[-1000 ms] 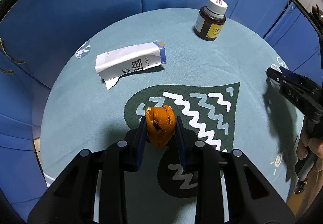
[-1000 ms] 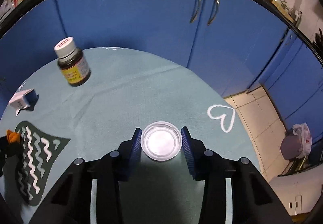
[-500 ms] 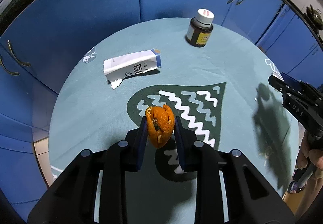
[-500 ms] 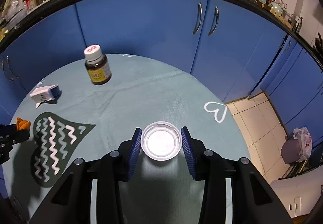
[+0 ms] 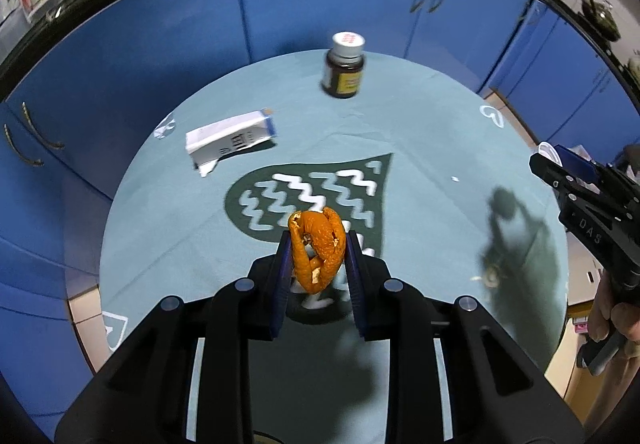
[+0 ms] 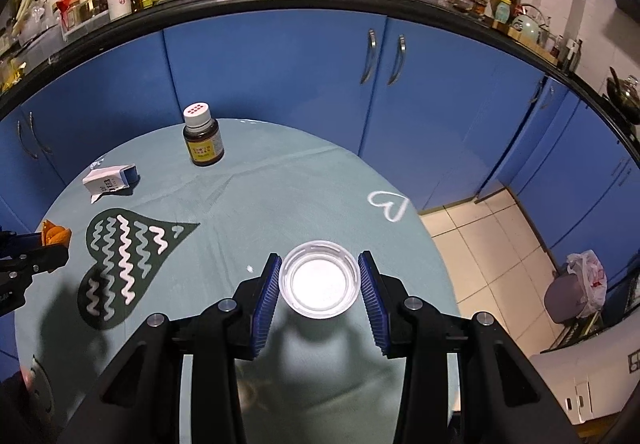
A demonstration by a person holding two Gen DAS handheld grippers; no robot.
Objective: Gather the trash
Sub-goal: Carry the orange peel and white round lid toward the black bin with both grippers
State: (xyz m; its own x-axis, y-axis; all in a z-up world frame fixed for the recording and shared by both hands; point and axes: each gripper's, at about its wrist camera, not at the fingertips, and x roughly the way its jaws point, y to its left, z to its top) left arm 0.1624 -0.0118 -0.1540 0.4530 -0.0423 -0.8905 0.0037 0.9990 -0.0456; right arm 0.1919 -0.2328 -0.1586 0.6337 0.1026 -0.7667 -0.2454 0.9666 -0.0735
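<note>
1. The left hand-held gripper is clamped on a curled orange peel, held above the worktop.
2. The right hand-held gripper pinches a clear plastic lid between its blue pads.
3. Ahead-left of the left hand-held gripper lies a torn carton.
4. Farther ahead stands a brown bottle.

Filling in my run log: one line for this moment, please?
left gripper: shut on orange peel | right gripper: shut on clear plastic cup | on table: carton, bottle
</note>
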